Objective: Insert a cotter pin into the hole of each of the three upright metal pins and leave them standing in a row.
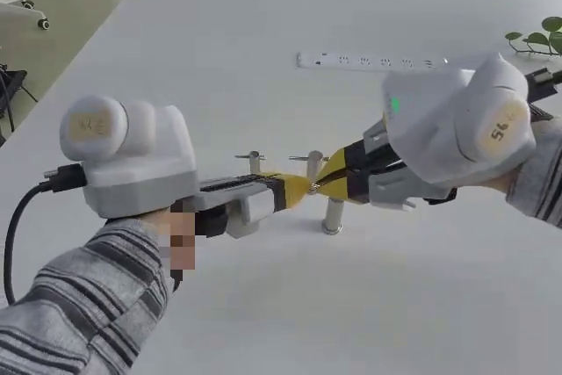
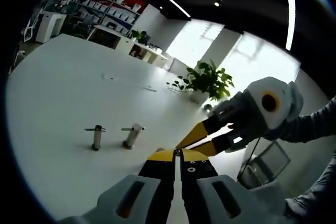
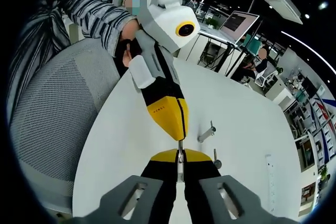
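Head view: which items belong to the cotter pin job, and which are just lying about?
Job:
- front pin, no cross pin in it yet
- two rear pins, each with a cross pin through it
- cotter pin, pinched where both sets of jaws meet
- left gripper, right gripper

Lying about:
- power strip
- plant

Head view: from above and behind both tongs, facing forward and down at the desk (image 1: 263,59), with the left tongs (image 1: 294,189) and right tongs (image 1: 332,177) close below.
Left gripper view: along the left tongs, low over the desk, very near the right tongs' tips.
Right gripper view: along the right tongs, facing the left tongs head-on, toward the person.
Shared: the meeting tips, the cotter pin (image 3: 180,153) there, and two upright pins (image 2: 97,136) beside the tongs.
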A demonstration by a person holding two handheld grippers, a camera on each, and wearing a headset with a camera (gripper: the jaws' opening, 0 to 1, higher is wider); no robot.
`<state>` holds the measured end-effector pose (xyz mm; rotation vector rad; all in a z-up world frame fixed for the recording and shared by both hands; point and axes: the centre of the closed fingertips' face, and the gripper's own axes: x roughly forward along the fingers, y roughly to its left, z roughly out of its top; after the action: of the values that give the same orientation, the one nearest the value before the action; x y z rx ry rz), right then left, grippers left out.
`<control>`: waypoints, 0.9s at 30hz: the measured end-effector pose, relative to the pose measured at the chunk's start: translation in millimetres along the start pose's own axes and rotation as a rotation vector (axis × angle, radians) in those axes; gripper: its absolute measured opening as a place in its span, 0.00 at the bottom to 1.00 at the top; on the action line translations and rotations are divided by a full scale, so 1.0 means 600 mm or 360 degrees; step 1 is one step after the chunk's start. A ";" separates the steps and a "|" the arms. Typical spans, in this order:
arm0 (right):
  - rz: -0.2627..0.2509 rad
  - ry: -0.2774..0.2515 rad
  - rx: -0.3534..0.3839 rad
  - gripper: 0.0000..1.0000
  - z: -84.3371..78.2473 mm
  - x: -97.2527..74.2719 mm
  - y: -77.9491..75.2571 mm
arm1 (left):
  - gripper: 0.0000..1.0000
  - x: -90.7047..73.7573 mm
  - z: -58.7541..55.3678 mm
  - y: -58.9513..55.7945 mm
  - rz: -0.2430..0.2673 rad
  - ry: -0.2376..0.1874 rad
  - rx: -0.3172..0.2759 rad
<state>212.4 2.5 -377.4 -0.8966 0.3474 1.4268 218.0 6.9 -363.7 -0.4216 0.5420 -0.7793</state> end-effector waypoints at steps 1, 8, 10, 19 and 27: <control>0.0010 -0.0015 0.0057 0.00 -0.001 0.000 0.002 | 0.00 -0.001 0.000 -0.002 -0.0016 0.0004 0.0041; 0.0061 -0.0121 0.0496 0.04 -0.010 -0.005 -0.001 | 0.00 -0.005 -0.001 -0.015 -0.0077 -0.0011 0.0221; 0.0099 -0.0163 0.0631 0.04 -0.013 -0.009 -0.001 | 0.00 -0.006 -0.004 -0.015 -0.0077 -0.0001 0.0301; 0.0262 -0.0254 0.0858 0.09 -0.022 -0.022 0.021 | 0.00 -0.006 -0.014 -0.031 -0.0160 0.0005 0.0496; 0.0322 -0.0275 0.0933 0.08 -0.028 -0.021 0.037 | 0.00 -0.007 -0.023 -0.042 -0.0242 0.0023 0.0576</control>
<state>194.2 -20.3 -386.8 -0.2650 0.6959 1.4591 193.8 -8.4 -359.4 -0.1223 0.3738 -1.0057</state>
